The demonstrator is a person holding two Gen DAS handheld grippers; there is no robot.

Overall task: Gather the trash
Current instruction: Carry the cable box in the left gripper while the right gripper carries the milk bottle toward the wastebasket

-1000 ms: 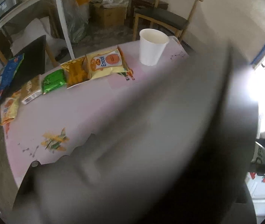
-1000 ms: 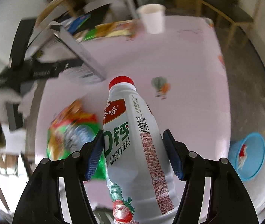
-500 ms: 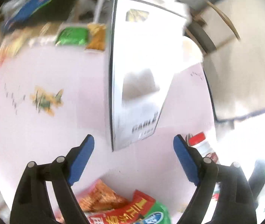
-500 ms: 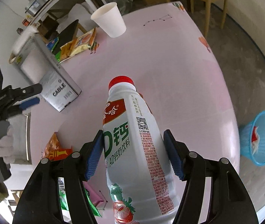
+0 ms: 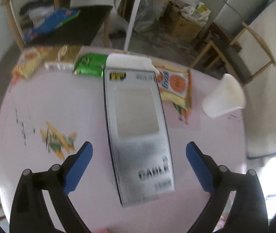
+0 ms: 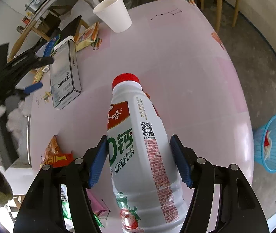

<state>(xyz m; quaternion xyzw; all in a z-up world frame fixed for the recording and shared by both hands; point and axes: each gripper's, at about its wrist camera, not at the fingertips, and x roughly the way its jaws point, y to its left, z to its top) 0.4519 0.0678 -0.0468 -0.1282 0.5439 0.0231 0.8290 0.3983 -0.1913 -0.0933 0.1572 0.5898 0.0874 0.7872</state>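
Blue basket [image 6: 272, 143] standing on floor right of bench [image 6: 176, 62], holding red-and-white scrap. Paper cup [image 6: 113, 13] standing upright at far bench edge, inside unseen. Left gripper [image 5: 138, 165] pointing steeply down, fingers [image 5: 78, 167] opening wide, clear of box [image 5: 136, 128] lying flat between them. Right gripper [image 6: 138, 161] tilting down, fingers [image 6: 98, 161] gripping bottle [image 6: 138, 151]: white, red cap, red-green label, raised above bench. Snack packets [image 5: 91, 65] lying along far edge.

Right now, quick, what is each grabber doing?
Left gripper: opening, pads clear of the grey cardboard cable box lying on the pink table.
Right gripper: shut on the white red-capped drink bottle.
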